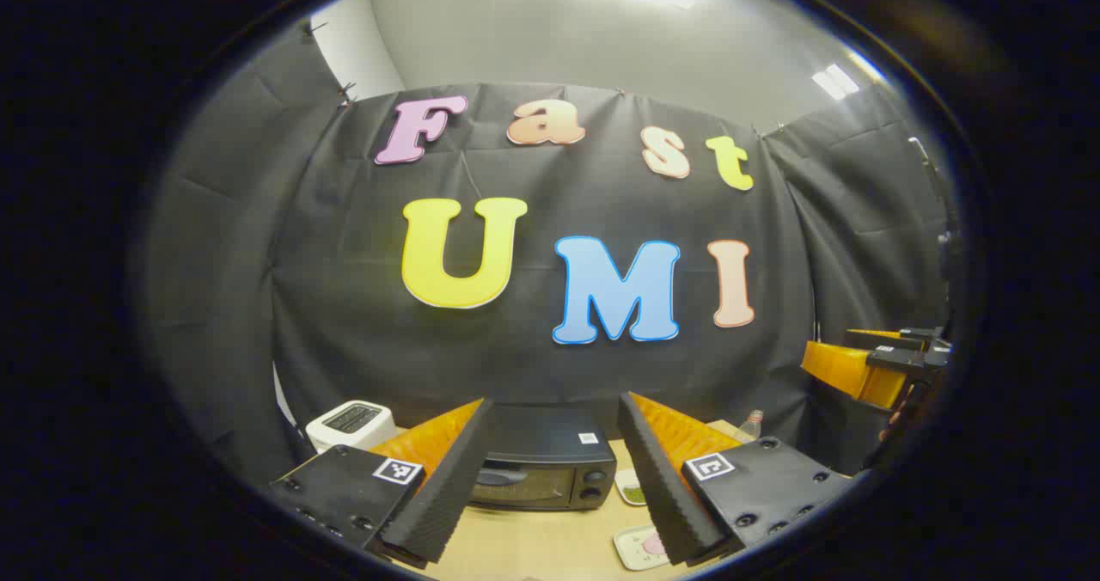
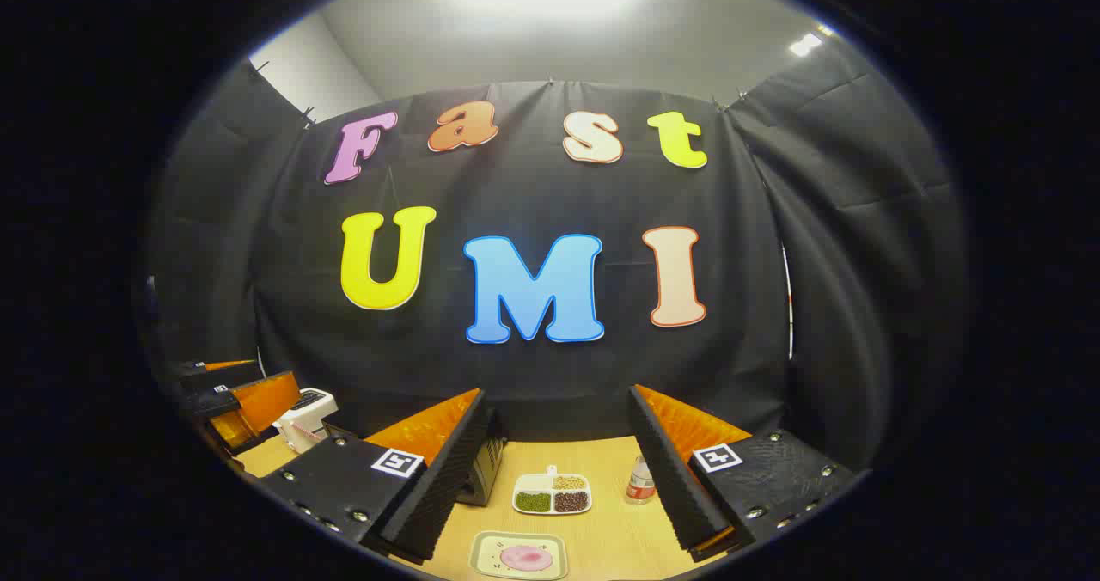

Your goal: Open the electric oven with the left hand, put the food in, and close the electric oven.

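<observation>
Oven (image 1: 543, 469), door shut, at 6 o'clock between left gripper (image 1: 550, 478) jaws, apart. Right gripper (image 2: 550, 478) jaws apart; divided tray (image 2: 552, 493) holds grains, plate (image 2: 519, 556) holds pink food (image 2: 525, 556), partly cut off.

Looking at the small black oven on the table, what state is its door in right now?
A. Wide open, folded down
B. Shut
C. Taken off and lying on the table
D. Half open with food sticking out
B: in the left gripper view the oven shows its glass door flat against the front, handle up, with the open left gripper short of it.
</observation>
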### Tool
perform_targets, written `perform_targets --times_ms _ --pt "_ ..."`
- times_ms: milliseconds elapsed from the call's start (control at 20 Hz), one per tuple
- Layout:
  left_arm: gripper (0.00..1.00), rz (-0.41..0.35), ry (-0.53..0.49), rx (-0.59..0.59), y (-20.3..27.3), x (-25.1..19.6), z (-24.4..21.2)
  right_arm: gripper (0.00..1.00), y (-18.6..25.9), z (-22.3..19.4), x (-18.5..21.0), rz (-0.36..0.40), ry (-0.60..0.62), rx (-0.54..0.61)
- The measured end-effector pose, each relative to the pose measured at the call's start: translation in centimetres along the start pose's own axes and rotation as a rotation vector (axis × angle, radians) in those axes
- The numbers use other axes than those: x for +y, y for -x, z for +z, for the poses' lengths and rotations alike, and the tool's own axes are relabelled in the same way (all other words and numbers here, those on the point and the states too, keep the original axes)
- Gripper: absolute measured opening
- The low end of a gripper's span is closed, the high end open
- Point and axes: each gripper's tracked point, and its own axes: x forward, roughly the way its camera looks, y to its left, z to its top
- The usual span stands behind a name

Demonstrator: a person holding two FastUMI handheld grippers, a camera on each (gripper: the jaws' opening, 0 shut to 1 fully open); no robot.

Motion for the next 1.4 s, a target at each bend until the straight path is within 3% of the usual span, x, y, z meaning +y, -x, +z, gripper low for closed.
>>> perform_targets --times_ms 950,1150,1400 --pt "0.98 -0.045 -0.013 0.076 -4.0 0.9 -3.6 0.98 -1.5 -3.0 -0.4 -0.005 -0.023 0.070" --pt "0.98 -0.041 -0.033 0.149 -6.7 2.7 -6.5 0.98 -1.9 -5.1 -0.4 -0.001 -0.028 0.122" --pt "0.99 -0.040 -0.011 0.318 -11.4 5.1 -13.7 0.98 -2.7 -7.7 -0.7 -0.008 -0.041 0.197"
